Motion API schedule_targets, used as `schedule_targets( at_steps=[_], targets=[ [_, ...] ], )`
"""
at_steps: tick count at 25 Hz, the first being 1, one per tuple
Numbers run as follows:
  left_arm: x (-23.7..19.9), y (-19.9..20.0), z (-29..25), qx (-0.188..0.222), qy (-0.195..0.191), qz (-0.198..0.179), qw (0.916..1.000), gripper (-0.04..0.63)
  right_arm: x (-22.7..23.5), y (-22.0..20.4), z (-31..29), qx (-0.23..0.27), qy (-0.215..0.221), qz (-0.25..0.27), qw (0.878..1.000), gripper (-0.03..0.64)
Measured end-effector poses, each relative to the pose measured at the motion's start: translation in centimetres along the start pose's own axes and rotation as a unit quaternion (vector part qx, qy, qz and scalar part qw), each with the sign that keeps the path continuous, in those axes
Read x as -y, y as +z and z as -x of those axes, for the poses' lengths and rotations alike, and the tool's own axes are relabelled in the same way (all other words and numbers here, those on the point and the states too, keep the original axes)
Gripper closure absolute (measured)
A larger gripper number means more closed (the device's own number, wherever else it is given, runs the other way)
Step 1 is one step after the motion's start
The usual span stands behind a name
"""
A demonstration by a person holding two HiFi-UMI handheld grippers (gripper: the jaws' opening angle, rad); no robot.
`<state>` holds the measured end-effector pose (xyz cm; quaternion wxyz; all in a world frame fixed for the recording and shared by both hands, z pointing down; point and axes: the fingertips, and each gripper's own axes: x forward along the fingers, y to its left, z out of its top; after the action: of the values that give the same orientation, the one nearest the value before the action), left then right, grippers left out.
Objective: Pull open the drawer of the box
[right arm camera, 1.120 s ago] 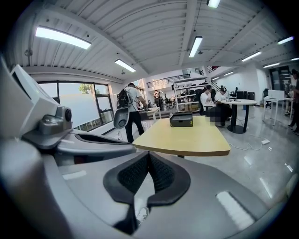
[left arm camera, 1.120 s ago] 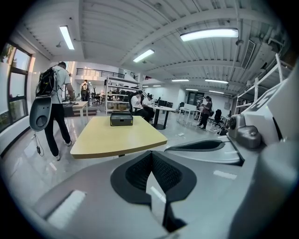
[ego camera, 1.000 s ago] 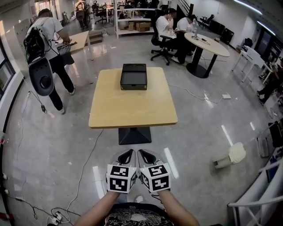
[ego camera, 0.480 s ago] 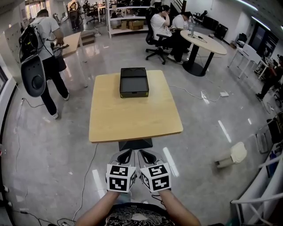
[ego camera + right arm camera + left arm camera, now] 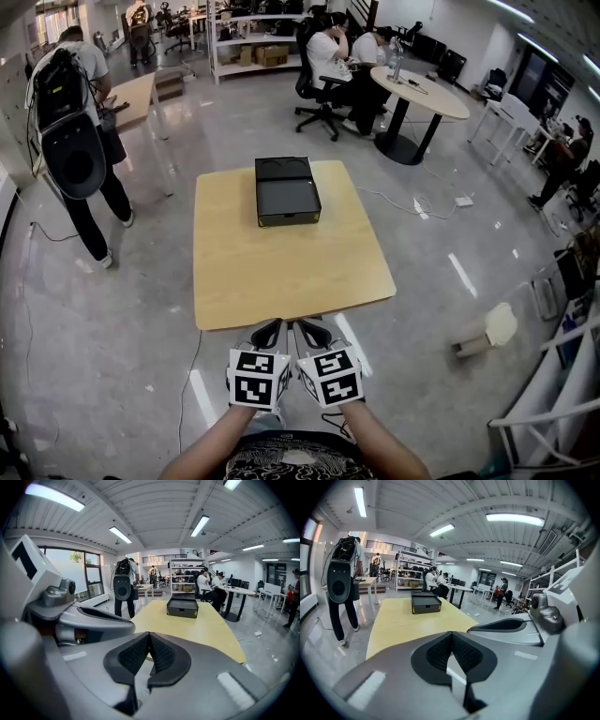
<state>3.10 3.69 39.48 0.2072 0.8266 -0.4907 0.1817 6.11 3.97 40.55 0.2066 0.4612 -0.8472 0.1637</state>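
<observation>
- The left gripper (image 5: 271, 330) and the right gripper (image 5: 311, 330) are held side by side just off the near edge of the table (image 5: 281, 272), above the floor (image 5: 112, 319)
- In its own view the left gripper is clenched: its ribbed pads (image 5: 438, 652) meet at the tip with nothing between them
- The right gripper is clenched the same way and holds nothing
- The box (image 5: 287, 191), black and low, sits on the far half of the table, about midway across and well apart from both grippers
- The drawer (image 5: 182, 613) is in the face turned toward the grippers and looks flush with the box; any handle is too small to make out
- Each gripper's grey body fills the lower half of its own view and hides the near part of the table
- The forearms (image 5: 211, 450) are cut off by the bottom edge of the head view
- The tabletop hides its own base
- A person (image 5: 70, 122) with a backpack stands left of the table, facing away
- The people (image 5: 337, 52) sitting at the round table (image 5: 422, 89) are small and partly hidden by chairs
</observation>
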Motion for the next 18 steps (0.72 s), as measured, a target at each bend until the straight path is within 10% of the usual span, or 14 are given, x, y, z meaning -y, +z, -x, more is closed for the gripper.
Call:
schedule_targets(
  at_steps=[8,18],
  targets=[
    [-11.0,1.7,2.5,0.001,-0.018,-0.005,0.9998,0.578,-7.1,4.4,-7.6,-0.006,-0.007,0.017,1.0,0.611],
    [-20.4,4.9,-5.2,0.001,-0.021,-0.01,0.9997,0.578,-5.1,9.4,-19.2,0.003,0.002,0.077,0.997,0.611]
  ],
)
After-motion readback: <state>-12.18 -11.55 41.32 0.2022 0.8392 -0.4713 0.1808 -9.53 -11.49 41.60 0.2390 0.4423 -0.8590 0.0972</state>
